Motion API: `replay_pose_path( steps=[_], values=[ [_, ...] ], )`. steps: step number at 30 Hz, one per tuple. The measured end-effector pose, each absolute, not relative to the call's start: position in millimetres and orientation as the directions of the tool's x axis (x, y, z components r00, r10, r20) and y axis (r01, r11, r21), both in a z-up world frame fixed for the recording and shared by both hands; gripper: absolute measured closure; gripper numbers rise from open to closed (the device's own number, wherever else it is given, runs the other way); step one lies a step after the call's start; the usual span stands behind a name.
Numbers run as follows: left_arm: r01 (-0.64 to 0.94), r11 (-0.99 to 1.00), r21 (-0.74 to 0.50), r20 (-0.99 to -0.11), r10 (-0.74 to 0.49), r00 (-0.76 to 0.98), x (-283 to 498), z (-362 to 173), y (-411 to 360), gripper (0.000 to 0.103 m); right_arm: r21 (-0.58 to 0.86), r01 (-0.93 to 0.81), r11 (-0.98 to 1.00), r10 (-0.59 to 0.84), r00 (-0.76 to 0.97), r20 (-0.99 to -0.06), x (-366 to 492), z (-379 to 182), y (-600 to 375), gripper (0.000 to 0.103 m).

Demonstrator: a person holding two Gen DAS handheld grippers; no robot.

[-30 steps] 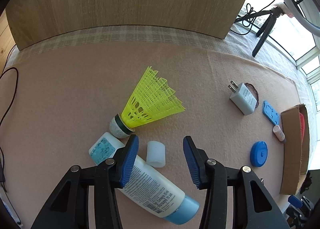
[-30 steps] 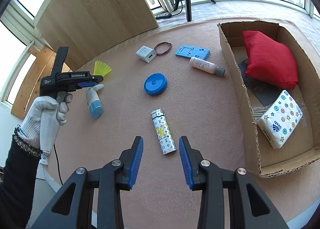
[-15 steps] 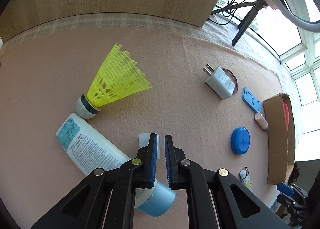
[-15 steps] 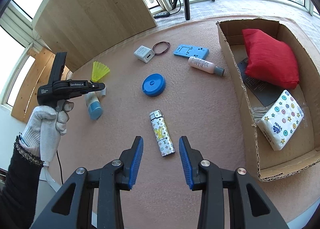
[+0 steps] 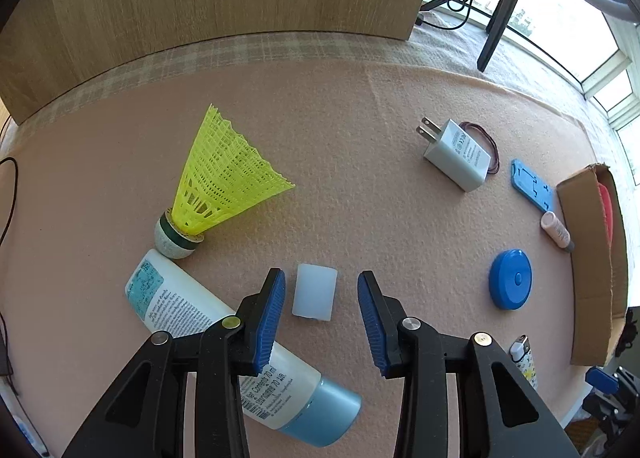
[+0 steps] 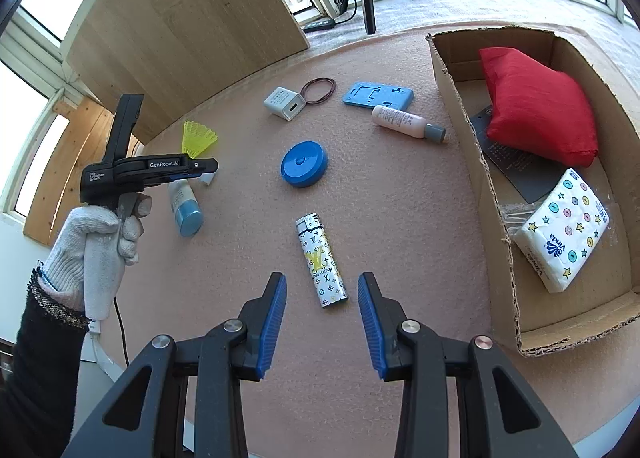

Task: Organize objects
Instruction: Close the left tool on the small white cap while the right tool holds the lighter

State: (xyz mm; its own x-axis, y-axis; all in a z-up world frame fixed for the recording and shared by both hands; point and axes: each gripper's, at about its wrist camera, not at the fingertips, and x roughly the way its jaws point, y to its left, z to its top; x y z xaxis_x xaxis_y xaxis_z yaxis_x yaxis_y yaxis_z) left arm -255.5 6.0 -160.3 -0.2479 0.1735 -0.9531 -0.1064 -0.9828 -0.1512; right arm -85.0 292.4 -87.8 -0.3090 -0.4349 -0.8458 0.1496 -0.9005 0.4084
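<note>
Left tool point(image 5: 322, 300) is spread apart around a small white cap point(image 5: 314, 291) lying on the bench point(image 5: 360, 130). Right tool point(image 6: 322, 298) is held apart too, just short of the lighter point(image 6: 321, 260).

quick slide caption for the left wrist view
Open left gripper poised around a small white cap, beside a yellow shuttlecock and lotion bottle.

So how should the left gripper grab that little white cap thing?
Grip the small translucent white plastic cap across its two long sides, coming straight down from above. It lies flat between the open left gripper fingers, its narrow width facing the pads.
</note>
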Motion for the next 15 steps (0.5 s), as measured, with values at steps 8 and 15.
replay_pose_path(
  steps=[8, 15],
  values=[
    [-0.113, -0.986, -0.126, -0.947, 0.153, -0.282, -249.1, -161.9, 15.3, 0.088, 0.416, 0.132, -0.900, -0.436, -0.307, -0.846, -85.4, -91.1, 297.5, 0.069],
    [-0.101, -0.977, -0.189, -0.932, 0.210, -0.296, -239.1, -157.4, 12.1, 0.094, 0.402, 0.157, -0.902, -0.431, -0.286, -0.856, -93.9, -99.1, 287.1, 0.069]
  ],
)
